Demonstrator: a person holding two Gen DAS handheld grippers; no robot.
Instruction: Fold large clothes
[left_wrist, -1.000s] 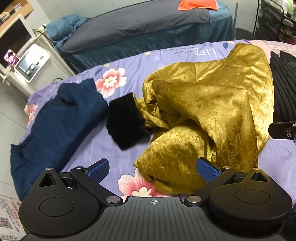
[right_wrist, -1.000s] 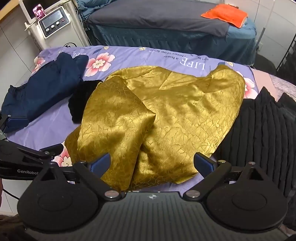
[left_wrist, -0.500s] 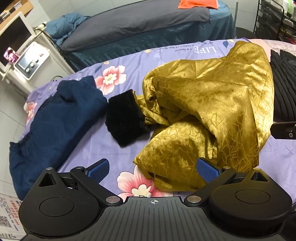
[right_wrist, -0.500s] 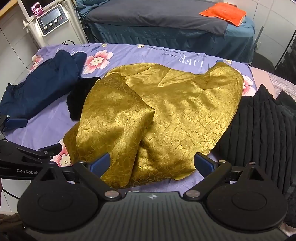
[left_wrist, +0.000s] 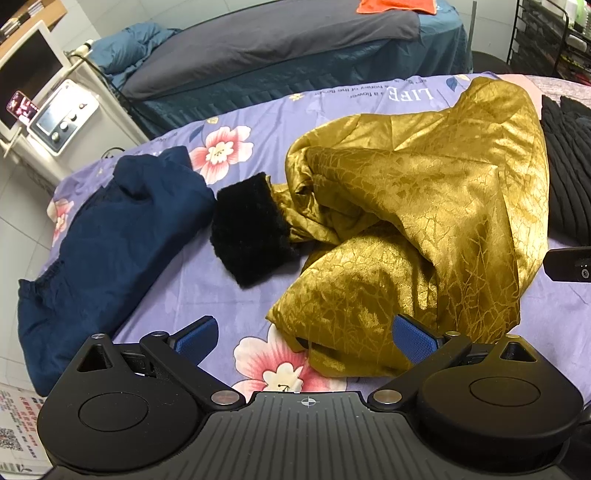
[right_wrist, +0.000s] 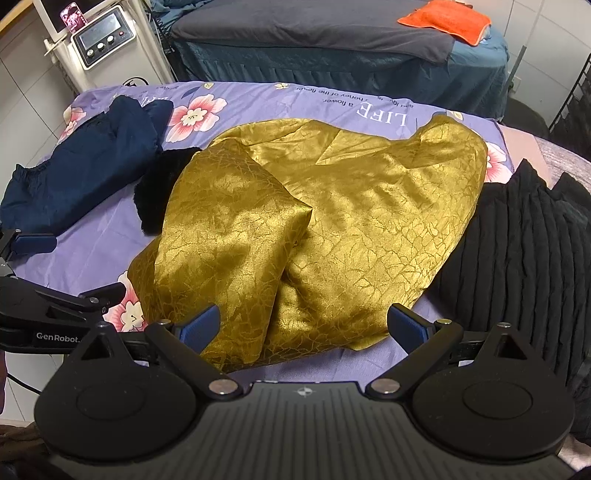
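Gold satin garment lies crumpled, one, black fur cuff pointing left toward one navy garment; left gripper and right gripper fingers spread, empty.

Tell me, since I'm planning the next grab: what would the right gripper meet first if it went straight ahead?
Most likely the near hem of the shiny gold crackle-patterned garment, lying just beyond the open right gripper; depth is uncertain.
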